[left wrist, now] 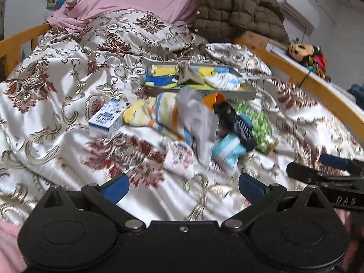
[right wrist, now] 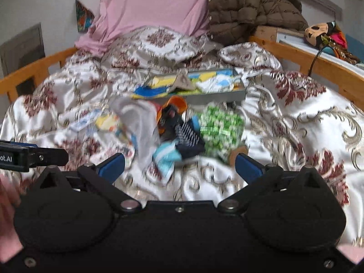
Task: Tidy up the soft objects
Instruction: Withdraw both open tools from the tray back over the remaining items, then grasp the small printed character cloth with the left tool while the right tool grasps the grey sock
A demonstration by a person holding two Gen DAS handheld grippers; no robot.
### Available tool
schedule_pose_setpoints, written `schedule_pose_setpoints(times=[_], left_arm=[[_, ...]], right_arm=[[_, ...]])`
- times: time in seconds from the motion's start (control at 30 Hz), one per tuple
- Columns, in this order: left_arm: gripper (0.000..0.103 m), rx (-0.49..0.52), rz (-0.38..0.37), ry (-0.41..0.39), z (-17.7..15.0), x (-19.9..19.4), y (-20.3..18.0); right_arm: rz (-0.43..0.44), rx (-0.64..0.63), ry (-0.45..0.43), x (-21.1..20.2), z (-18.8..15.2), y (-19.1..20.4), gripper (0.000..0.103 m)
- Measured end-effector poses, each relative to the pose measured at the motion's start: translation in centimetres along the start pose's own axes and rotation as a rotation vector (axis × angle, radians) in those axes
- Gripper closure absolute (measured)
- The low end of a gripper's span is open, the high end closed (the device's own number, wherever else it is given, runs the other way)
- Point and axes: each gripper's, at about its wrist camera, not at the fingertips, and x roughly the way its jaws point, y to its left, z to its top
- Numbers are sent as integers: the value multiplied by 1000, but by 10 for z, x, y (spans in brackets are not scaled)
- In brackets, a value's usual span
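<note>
Socks and little cloths lie in a messy heap (left wrist: 193,122) in the middle of the bed, on the shiny flowered blanket (left wrist: 56,91). Just behind the heap sits a flat grey tray (left wrist: 248,94), and some soft things are already in it: a yellow and blue cloth (left wrist: 159,79), a tan folded piece (left wrist: 188,76) and a white and blue one (left wrist: 225,80). So I think part of the job is done, but a lot is left. Still out on the blanket are a grey sock (left wrist: 198,118), a striped yellow cloth (left wrist: 150,113), a dark sock with white lines (left wrist: 241,127), a light blue sock (left wrist: 227,150), a green dotted cloth (left wrist: 259,125) and a small white patterned piece (left wrist: 179,159). A blue and white box (left wrist: 107,118) rests beside the heap; it looks stiff, not soft. An orange cup (left wrist: 215,100) sticks out near the tray. The left gripper (left wrist: 184,186) is spread wide with nothing in it, close to the near edge of the heap. The right gripper (right wrist: 179,166) is spread wide too and carries nothing, with the light blue sock just ahead of it. The pictures are blurry, so small things are hard to tell.
</note>
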Motion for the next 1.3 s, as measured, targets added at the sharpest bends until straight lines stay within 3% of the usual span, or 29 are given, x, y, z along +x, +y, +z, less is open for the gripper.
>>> schedule_pose_setpoints(times=[0.33, 1.3], left_arm=[[1, 24, 54, -2, -15, -6, -1], [1, 52, 71, 46, -13, 9, -3]], right_arm=[[-35, -7, 75, -7, -12, 7, 1], [-32, -42, 82, 13, -7, -3, 1]])
